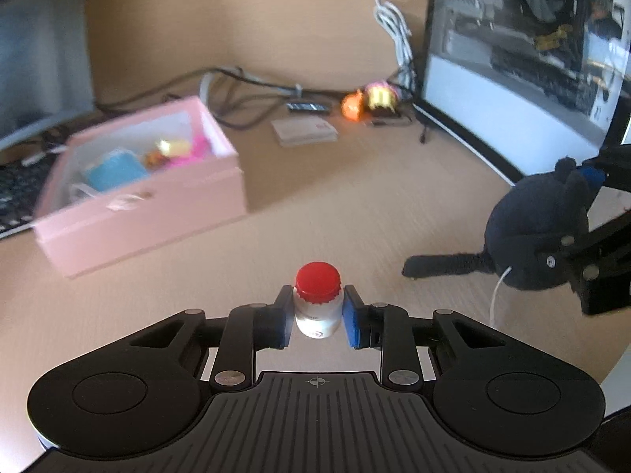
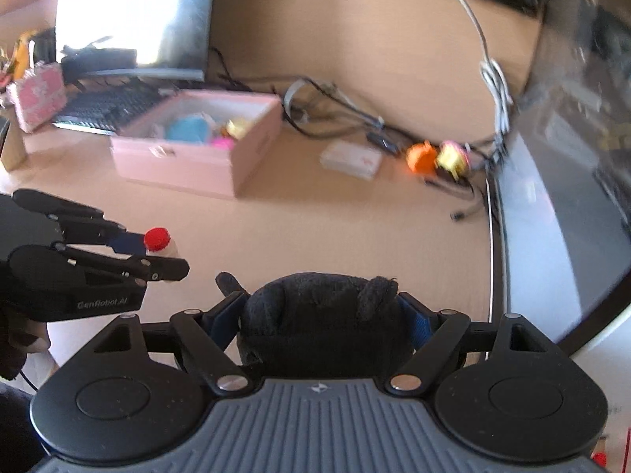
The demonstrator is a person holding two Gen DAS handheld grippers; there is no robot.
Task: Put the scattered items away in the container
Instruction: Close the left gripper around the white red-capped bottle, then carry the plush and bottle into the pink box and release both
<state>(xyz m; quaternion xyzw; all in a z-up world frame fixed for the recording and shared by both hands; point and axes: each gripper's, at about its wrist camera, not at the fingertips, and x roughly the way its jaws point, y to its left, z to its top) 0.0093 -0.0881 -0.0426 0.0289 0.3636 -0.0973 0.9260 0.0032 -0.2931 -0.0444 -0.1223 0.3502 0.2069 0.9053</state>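
Nearest to the left camera, the left tool (image 1: 318, 317) is gripping a small white bottle with a red cap (image 1: 318, 303) upright by its body, probably so it does not slip. To the right, the right tool (image 2: 321, 325) is squeezing a black plush toy (image 2: 321, 325) around its soft middle. Farther away on the left, the pink box (image 1: 146, 213) is sitting open on the surface (image 1: 355, 205), already holding several toys, and is likely waiting for both things.
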